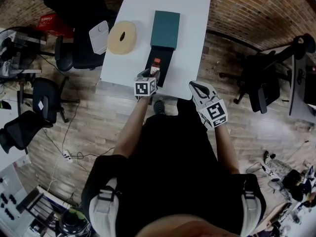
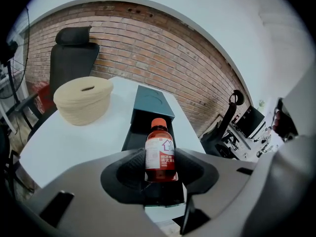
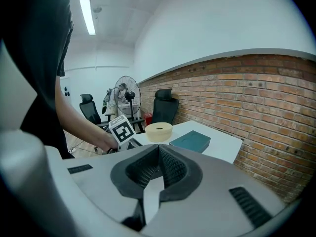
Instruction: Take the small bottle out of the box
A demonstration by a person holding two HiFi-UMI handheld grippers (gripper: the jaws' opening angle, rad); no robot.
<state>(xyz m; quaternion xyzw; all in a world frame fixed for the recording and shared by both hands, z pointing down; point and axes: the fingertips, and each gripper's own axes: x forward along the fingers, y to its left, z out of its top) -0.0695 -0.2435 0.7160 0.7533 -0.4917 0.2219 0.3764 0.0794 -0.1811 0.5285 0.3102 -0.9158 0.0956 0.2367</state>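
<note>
A small brown bottle [image 2: 159, 152] with an orange cap and a red-and-white label stands upright between the pads of my left gripper [image 2: 159, 174], which is shut on it. In the head view the bottle [image 1: 156, 64] is over the near end of the open black tray [image 1: 163, 59]. The tray sticks out of the teal box [image 1: 165, 29] on the white table [image 1: 192, 43]. My left gripper [image 1: 151, 75] is at the table's near edge. My right gripper [image 1: 199, 90] hangs off the table to the right, apart from the box. Its jaws [image 3: 158, 154] are shut with nothing held.
A cream round lidded container [image 1: 122, 37] and a white flat object [image 1: 98, 36] lie left of the box. Black office chairs [image 1: 74, 53] stand at the table's left and another [image 1: 261, 83] to the right. A brick wall [image 2: 163, 58] runs behind the table.
</note>
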